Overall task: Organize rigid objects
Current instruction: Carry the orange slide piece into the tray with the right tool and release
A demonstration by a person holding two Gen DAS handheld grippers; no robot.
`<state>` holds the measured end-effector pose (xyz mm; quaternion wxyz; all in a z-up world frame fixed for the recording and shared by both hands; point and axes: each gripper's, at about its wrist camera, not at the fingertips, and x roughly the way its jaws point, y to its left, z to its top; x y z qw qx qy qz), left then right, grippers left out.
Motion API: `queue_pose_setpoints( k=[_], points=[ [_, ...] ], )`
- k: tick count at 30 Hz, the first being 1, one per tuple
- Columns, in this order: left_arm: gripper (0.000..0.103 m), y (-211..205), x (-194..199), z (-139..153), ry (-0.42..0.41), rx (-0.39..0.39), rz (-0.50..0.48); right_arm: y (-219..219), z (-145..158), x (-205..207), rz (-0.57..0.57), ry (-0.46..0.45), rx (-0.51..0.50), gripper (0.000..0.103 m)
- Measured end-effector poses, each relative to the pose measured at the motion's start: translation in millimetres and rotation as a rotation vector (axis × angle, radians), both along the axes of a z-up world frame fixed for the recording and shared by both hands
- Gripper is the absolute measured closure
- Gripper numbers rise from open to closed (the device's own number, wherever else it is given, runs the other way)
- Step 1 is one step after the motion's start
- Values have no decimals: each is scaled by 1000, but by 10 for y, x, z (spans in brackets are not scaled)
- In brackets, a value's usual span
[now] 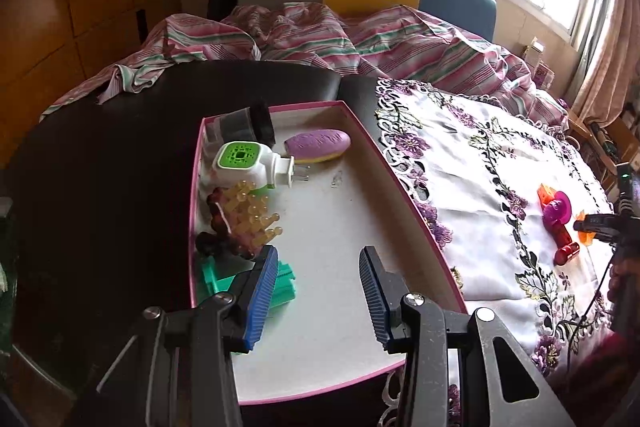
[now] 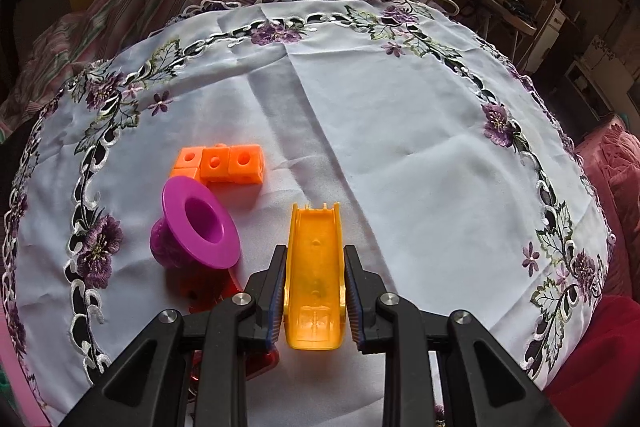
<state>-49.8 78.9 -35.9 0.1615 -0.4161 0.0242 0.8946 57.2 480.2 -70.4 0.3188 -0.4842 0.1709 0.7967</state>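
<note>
1. Two hand-held grippers are at work over a surface spread with a white embroidered cloth [image 2: 360, 115]; the left hand-held gripper [image 1: 318, 285] hangs over a shallow pink-rimmed box [image 1: 404, 187], its blue-padded jaws apart with nothing between them.
2. Most of the box's white floor is bare on its right and near parts; its left wall is crowded by a green and white plug-in device [image 1: 244, 163], a cluster of yellowish beads [image 1: 254, 215], a teal toothed piece [image 1: 280, 285] partly behind the left jaw, and a dark cylinder [image 1: 250, 125] at the far corner; a purple oval item [image 1: 318, 145] lies beside the plug-in device; raised marks on it cannot be read.
3. The box's right wall runs along the cloth's scalloped edge; left of the box lies a dark surface, and a striped blanket [image 1: 320, 39] is bunched beyond.
4. The right hand-held gripper [image 2: 314, 291] is clenched on an orange channel-shaped piece [image 2: 316, 267], pads pressing both its long sides, tilted steeply down toward the cloth.
5. Just left of it a magenta flanged piece [image 2: 198, 227] lies on its side; orange holed cubes [image 2: 222, 163] sit behind, touching one another; a red item shows partly under the jaws.
6. To the right, the cloth is open up to its border.
7. Boxes at the far edge carry print too small to read.
</note>
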Motion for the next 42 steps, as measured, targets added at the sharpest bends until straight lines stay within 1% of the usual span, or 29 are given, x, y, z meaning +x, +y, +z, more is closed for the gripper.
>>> queue_pose_setpoints(
  k=[5, 7, 12, 15, 19, 21, 24, 28, 32, 34, 37, 42],
  points=[
    [60, -79, 0, 10, 6, -3, 22, -105, 251, 31, 31, 132, 47, 77],
    [60, -116, -3, 6, 4, -3, 32, -147, 304, 9, 55, 159, 54, 77],
    [60, -194, -3, 10, 4, -3, 48, -272, 361, -36, 137, 216, 29, 77],
    [60, -248, 3, 20, 11, -4, 54, -406, 366, -89, 219, 243, -24, 77],
    [60, -338, -3, 30, 12, 6, 74, -671, 345, -204, 329, 212, -55, 77],
    [60, -399, -7, 44, 16, 18, 89, -872, 389, -252, 391, 210, -75, 77],
    [60, -491, -17, 66, 20, 32, 114, -1271, 516, -334, 502, 235, -104, 77],
    [60, -618, -22, 85, 25, 44, 145, -1969, 659, -504, 681, 274, -149, 77],
    [60, -733, -28, 72, 18, 48, 168, -2682, 691, -731, 843, 269, -183, 77],
    [60, -786, -28, 58, 11, 52, 180, -2955, 656, -849, 893, 260, -192, 77],
    [60, -866, -31, 44, 7, 54, 196, -3232, 565, -1013, 934, 230, -203, 77],
    [60, -976, -58, 2, -8, 62, 220, -3528, 409, -1256, 963, 169, -177, 77]
  ],
)
